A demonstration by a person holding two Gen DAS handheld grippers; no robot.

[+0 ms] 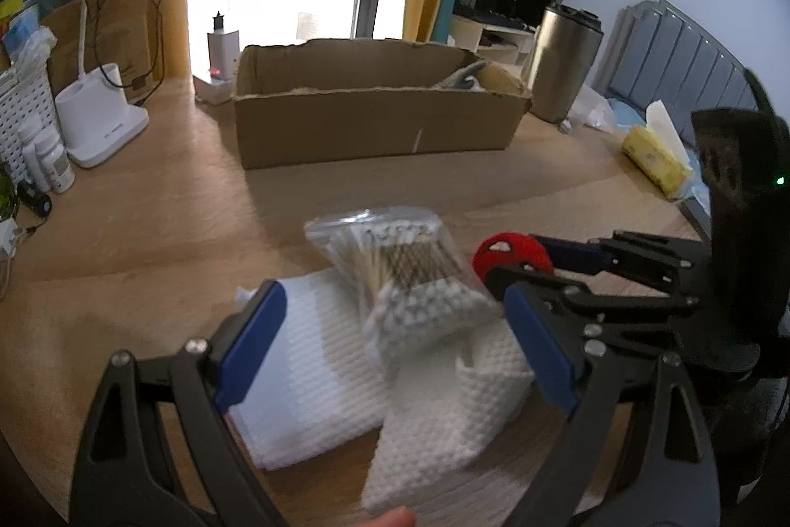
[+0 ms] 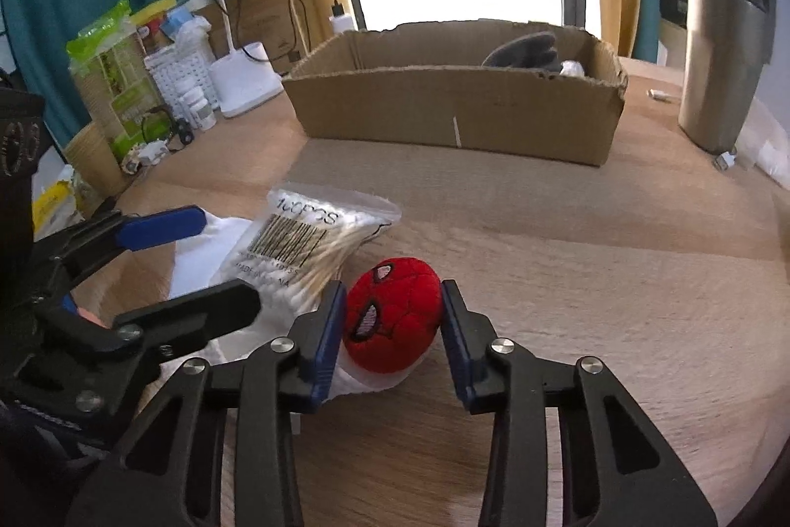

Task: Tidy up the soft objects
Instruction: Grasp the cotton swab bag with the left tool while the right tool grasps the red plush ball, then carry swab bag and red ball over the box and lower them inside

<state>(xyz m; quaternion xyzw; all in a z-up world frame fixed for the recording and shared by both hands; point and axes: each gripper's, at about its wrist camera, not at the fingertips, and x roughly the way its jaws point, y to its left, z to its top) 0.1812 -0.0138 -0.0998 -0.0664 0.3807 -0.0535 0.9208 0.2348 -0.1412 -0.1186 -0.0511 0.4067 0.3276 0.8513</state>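
A red plush ball with a spider-mask face (image 2: 392, 314) rests on the wooden table on the edge of a white waffle cloth (image 1: 316, 374). My right gripper (image 2: 392, 329) has its blue pads on both sides of the ball, touching it. A clear bag of cotton swabs (image 1: 405, 275) lies on the cloth; it also shows in the right wrist view (image 2: 301, 245). My left gripper (image 1: 395, 339) is open above the cloth, its fingers either side of the bag. The red ball also shows in the left wrist view (image 1: 511, 258).
An open cardboard box (image 2: 454, 112) stands at the back with a grey soft item (image 2: 523, 50) inside. A steel tumbler (image 2: 721, 58) is at the right. A white lamp base (image 1: 98, 122), a white basket (image 1: 24, 112), bottles and a yellow tissue pack (image 1: 651, 151) line the table's edges.
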